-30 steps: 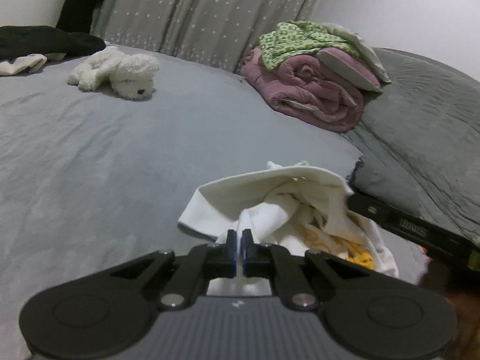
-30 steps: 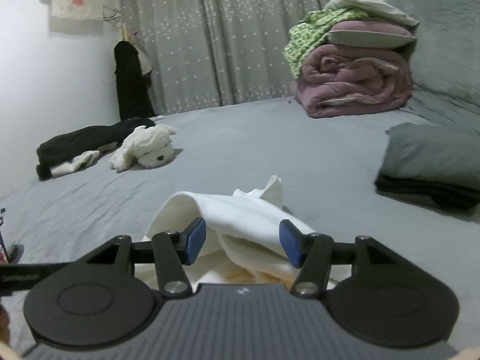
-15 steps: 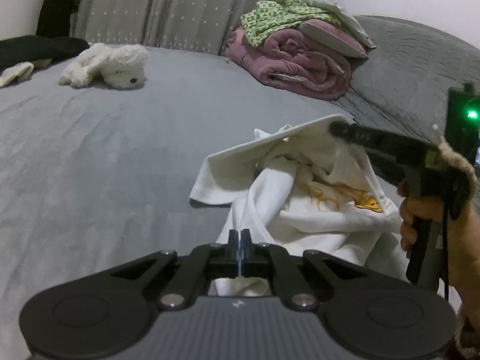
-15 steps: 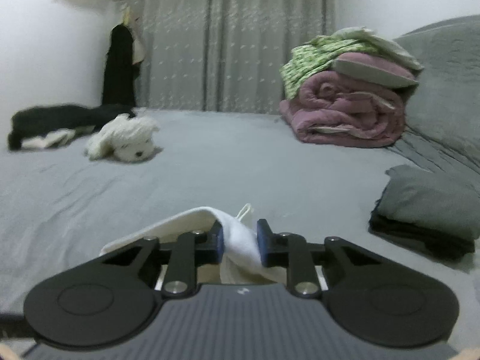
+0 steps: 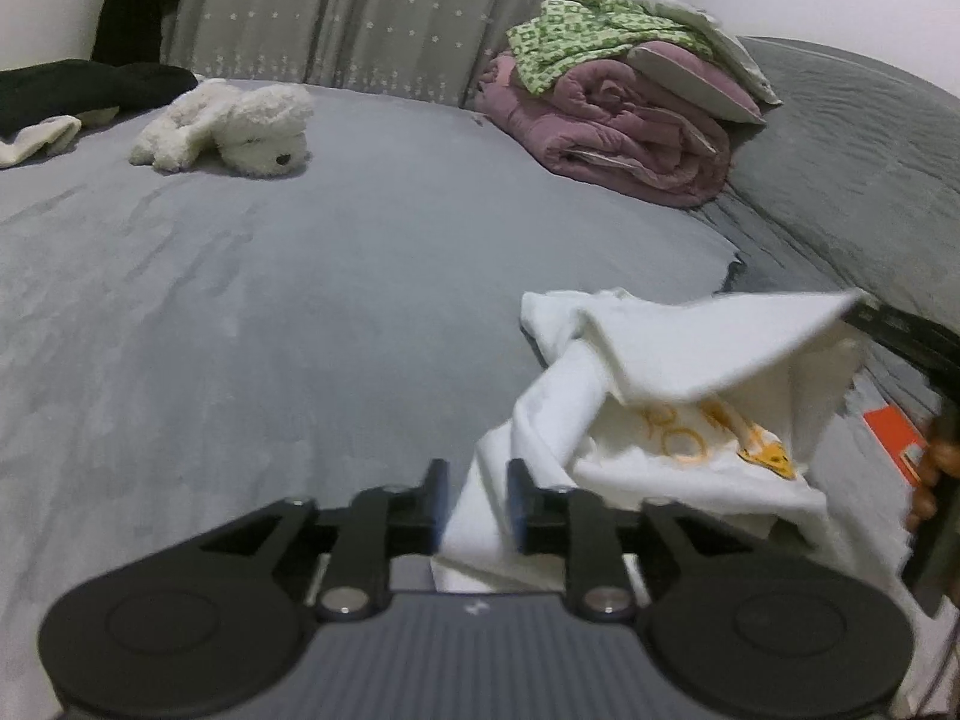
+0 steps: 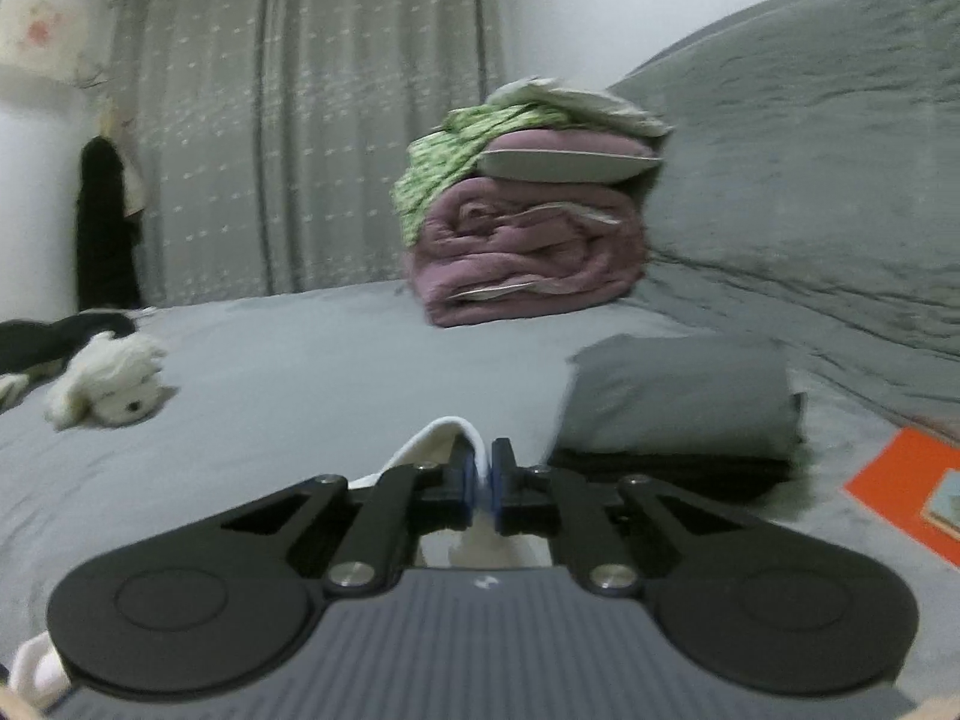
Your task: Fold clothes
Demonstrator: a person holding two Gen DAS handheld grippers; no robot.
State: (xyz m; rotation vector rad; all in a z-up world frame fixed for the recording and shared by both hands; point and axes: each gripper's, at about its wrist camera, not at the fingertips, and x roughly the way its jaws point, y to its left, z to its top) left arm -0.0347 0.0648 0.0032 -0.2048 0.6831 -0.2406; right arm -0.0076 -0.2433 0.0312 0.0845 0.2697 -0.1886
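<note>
on the grey bed [image 5: 252, 300] lies a crumpled white shirt [image 5: 648, 420] with a yellow print. left gripper [image 5: 477, 495] jaws are opening, a fold of cloth between them; right gripper [image 6: 478, 480] is clamped on the shirt's raised edge.

bed: grey sheet [image 5: 312, 276] | back: grey star-dotted curtain [image 5: 384, 18] | wall: white [image 6: 570, 6] | right: grey quilted headboard [image 6: 810, 180] | light: dim, even
</note>
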